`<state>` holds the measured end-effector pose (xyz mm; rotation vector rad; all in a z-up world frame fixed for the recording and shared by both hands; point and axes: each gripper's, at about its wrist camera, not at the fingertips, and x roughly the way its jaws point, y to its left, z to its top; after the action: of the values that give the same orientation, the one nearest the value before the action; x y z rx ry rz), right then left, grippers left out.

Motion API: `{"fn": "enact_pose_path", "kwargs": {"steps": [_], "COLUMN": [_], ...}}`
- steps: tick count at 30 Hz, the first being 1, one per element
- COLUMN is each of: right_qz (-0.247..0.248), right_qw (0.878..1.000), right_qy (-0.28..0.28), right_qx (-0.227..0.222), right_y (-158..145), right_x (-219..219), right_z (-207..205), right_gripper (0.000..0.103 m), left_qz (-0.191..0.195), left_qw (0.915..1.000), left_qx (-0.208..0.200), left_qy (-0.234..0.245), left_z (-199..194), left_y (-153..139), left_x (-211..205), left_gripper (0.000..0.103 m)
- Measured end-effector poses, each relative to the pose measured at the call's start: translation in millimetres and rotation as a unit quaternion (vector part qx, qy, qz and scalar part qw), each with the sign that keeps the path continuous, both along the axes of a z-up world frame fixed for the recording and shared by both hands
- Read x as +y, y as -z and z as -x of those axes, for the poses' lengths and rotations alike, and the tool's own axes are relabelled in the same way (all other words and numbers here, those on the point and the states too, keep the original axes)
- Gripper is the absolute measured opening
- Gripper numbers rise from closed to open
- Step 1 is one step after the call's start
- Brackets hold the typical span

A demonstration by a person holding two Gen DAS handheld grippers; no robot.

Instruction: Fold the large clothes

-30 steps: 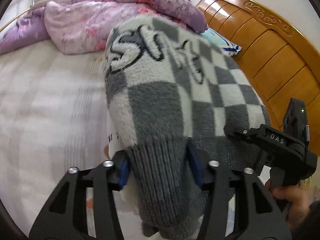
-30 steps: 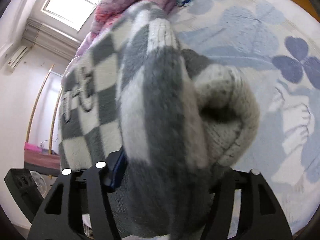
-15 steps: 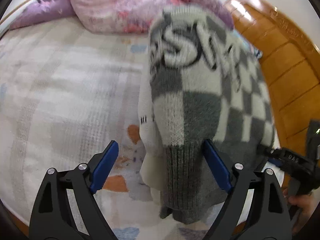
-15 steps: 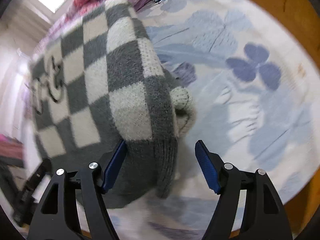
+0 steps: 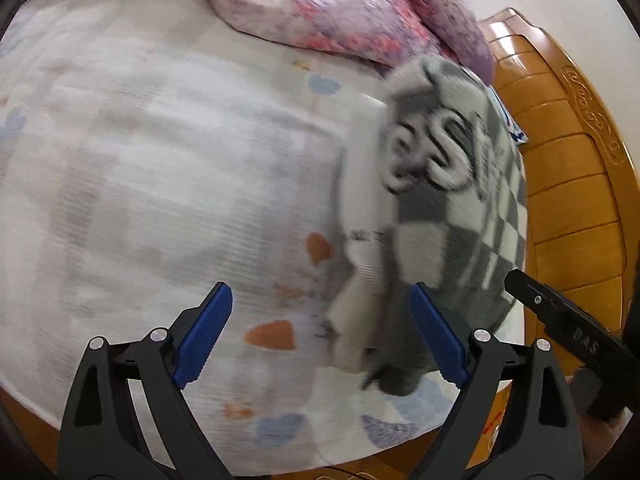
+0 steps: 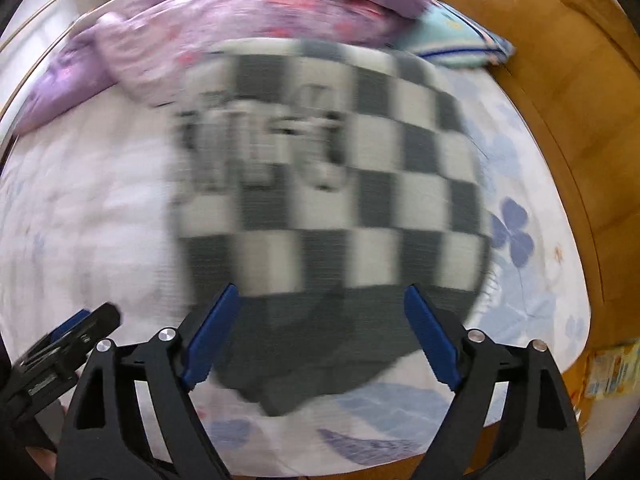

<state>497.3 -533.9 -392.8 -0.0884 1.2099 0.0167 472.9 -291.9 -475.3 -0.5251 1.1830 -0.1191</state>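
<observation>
Both the left tongs (image 5: 320,332) and right tongs (image 6: 322,334) are spreading wider, pinching nothing, above the checkered sweater (image 6: 332,184) lying mid-frame on the bed (image 5: 160,160).

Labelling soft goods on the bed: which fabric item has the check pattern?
The grey-and-white checkered knit sweater, lying folded on the sheet with lettering across it. The purple floral quilt is bunched behind it; the pale blue pillow is not checked.

"DAS" stands on the right tool (image 5: 576,340); the sweater's (image 5: 460,184) lettering is blurred, unreadable.
</observation>
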Motion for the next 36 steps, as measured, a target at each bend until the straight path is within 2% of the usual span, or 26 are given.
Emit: {"fn": "enact_pose_path", "kwargs": {"steps": [3,8,13,19,27,36], "right_qz": [0.027,0.068,0.106,0.130,0.145,0.155], "right_qw": [0.999,0.996,0.993,0.991,0.988,0.987], "right_qy": [-0.029,-0.051,-0.042,-0.014,0.011,0.015], "right_qx": [-0.012,-0.022,-0.020,-0.029,-0.041,-0.044], "right_y": [-7,-14,-16,-31,-55,-79], "right_x": [53,116,177,243,297,319], "right_z": [8,19,28,46,74,105], "right_gripper": [0.085,0.086,0.086,0.086,0.086,0.086], "left_qz": [-0.011,0.044,0.065,0.058,0.053,0.054], "left_qw": [0.9999,0.9990,0.9978,0.9966,0.9952,0.9947], "left_qx": [-0.007,-0.004,-0.004,-0.015,-0.036,-0.046], "left_qy": [-0.001,-0.006,0.012,0.057,0.074,0.074], "left_z": [1,4,10,19,38,68], "left_y": [-3,4,7,-13,-43,-70], "left_x": [29,85,138,199,254,268], "left_gripper": [0.090,0.090,0.090,0.090,0.090,0.090]}}
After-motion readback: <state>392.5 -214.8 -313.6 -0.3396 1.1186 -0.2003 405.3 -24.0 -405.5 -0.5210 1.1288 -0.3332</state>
